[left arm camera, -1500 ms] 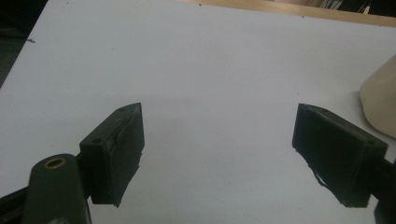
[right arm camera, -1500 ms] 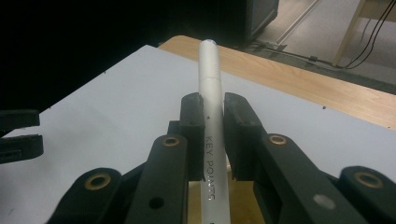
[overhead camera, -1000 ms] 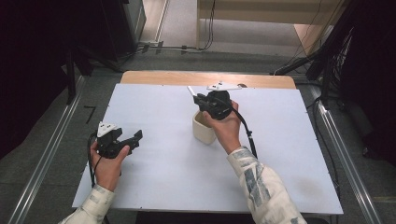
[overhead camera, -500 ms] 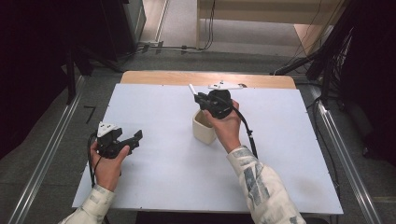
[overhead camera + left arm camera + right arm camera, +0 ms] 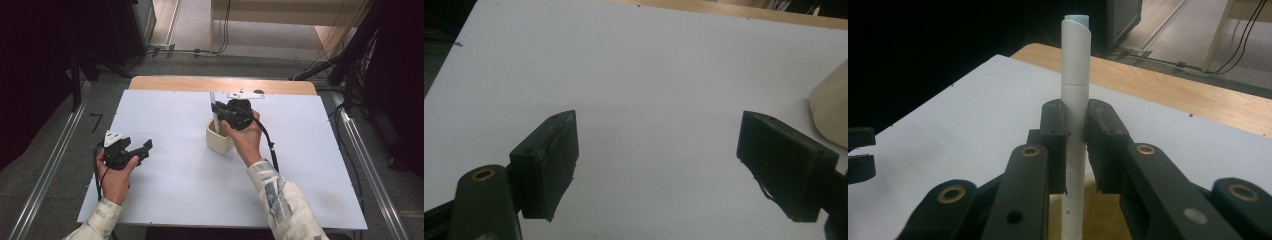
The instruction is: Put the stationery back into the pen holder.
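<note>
Little is changing since the earlier frames: both hands are keeping their places. The right claw [image 5: 1076,145] is clamping its pads on an upright white marker [image 5: 1074,95], holding it directly over a cream cup [image 5: 219,138] standing mid-surface. The left claw [image 5: 656,167] is resting near the left edge of the white surface [image 5: 170,115], jaws gaping wide with nothing between them.
</note>
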Demonstrator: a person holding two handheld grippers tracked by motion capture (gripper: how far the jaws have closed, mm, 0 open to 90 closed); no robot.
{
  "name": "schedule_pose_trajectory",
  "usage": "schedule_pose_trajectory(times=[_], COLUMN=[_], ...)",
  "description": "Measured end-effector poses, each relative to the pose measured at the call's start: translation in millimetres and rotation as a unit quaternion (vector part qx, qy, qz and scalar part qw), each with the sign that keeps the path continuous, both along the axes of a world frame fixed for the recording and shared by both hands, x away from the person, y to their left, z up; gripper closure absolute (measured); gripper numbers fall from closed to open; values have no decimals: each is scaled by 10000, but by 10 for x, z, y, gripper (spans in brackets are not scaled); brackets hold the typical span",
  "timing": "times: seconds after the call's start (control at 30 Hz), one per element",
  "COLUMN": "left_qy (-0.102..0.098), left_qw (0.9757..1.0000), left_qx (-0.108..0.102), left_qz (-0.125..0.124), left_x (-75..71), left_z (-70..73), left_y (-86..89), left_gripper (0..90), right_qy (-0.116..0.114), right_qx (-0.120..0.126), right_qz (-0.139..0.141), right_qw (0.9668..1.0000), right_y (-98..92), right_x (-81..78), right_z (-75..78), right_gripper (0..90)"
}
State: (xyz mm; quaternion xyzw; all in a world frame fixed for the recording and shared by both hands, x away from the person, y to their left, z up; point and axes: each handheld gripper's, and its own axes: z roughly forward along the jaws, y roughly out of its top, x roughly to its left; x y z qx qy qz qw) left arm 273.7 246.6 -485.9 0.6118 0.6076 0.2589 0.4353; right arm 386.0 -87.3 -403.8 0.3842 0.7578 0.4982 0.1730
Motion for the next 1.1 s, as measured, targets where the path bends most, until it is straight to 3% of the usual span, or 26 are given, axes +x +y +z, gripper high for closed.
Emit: schedule_pose_trajectory(times=[0.07, 0.1, 0.17, 0.2, 0.3, 0.47, 0.7, 1.1], left_qy=[-2, -6, -8, 1, -12, 0, 13, 8], left_qw=[10000, 10000, 10000, 10000, 10000, 10000, 10000, 10000], left_qx=[-9, -9, -10, -16, -2, 11, 24, 17], left_qz=[13, 16, 21, 19, -1, 4, 7, -50], left_x=[-2, -4, -4, -3, -5, -4, -4, -19], left_z=[2, 4, 4, 2, 5, 4, 3, 7], left_y=[1, 4, 5, 3, -5, -4, -17, -42], left_gripper=[179, 179, 178, 179, 179, 179, 178, 177], right_qy=[15, 11, 64, 73, 121, 124, 141, 193], right_qx=[41, 59, 127, 152, 307, 201, 8, -189], right_qz=[28, 31, 70, 72, 97, 48, -63, -416], right_qw=[10000, 10000, 9999, 9998, 9994, 9997, 9999, 9988], right_y=[-43, -71, -131, -168, -309, -545, -839, -1208], right_x=[-31, -49, -87, -106, -161, -259, -419, -584], right_z=[-2, -7, -29, -43, -87, -176, -316, -523], right_gripper=[759, 712, 510, 471, 389, 276, 199, 177])
